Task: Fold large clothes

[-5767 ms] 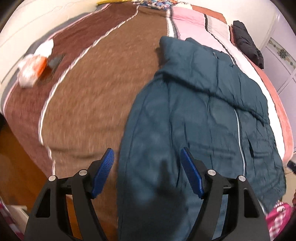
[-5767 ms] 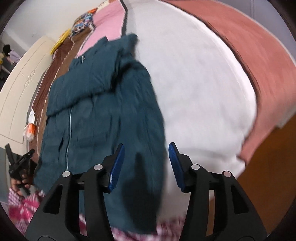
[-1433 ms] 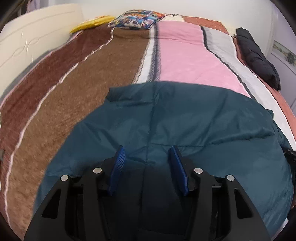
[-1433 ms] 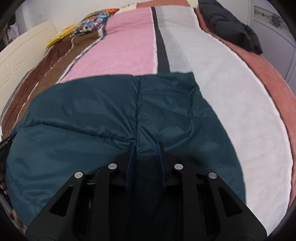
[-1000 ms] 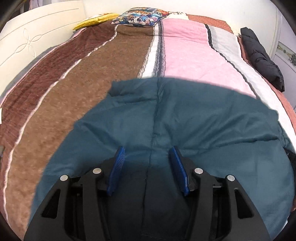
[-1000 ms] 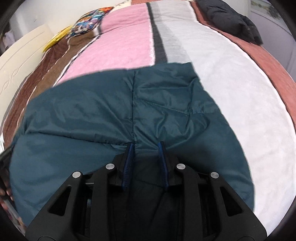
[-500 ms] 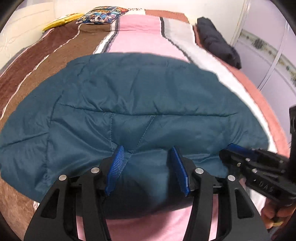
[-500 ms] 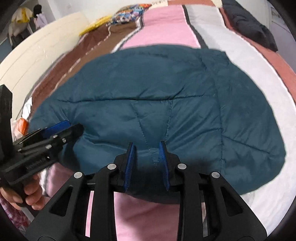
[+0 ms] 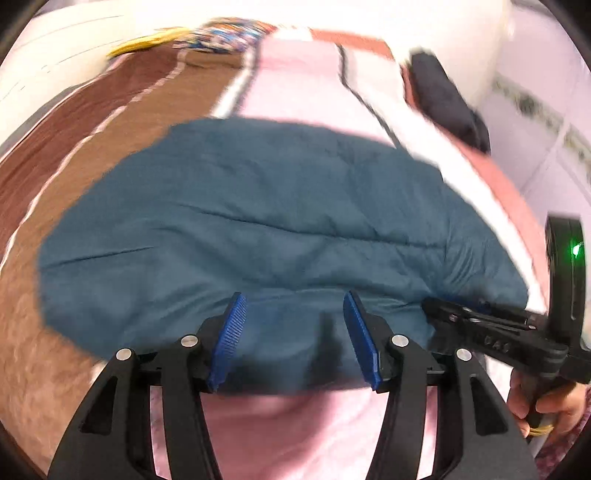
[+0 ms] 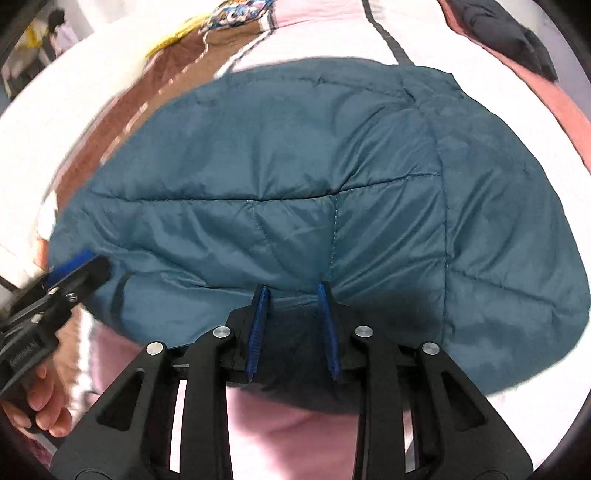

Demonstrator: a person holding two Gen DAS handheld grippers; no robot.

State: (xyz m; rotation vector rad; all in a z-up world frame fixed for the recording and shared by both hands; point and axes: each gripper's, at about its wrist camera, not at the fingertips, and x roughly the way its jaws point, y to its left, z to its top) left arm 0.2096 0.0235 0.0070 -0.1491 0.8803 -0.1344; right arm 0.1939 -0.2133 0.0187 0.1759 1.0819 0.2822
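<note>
Nearest, the right tool (image 10: 291, 325) has its blue pads set narrowly, with a bunched fold at the near hem of the teal quilted jacket (image 10: 314, 177) pinched between them, so it looks to be gripping the cloth. The left tool (image 9: 295, 336) stands much wider; jacket fabric sits between its pads, but the blur leaves it unclear whether they press on it. Beyond both, the jacket lies as a broad, puffy bundle across the striped bed cover (image 9: 306, 85), its near edge doubled under and the pink stripe showing below. Farther off rest a dark garment (image 9: 443, 99) at the right edge of the bed and a patterned pillow (image 10: 236, 14) at the head. Judging by this, a fold is being laid down; the next move probably calls for letting go of the hem cleanly and pressing the padded layers flat before another fold.
</note>
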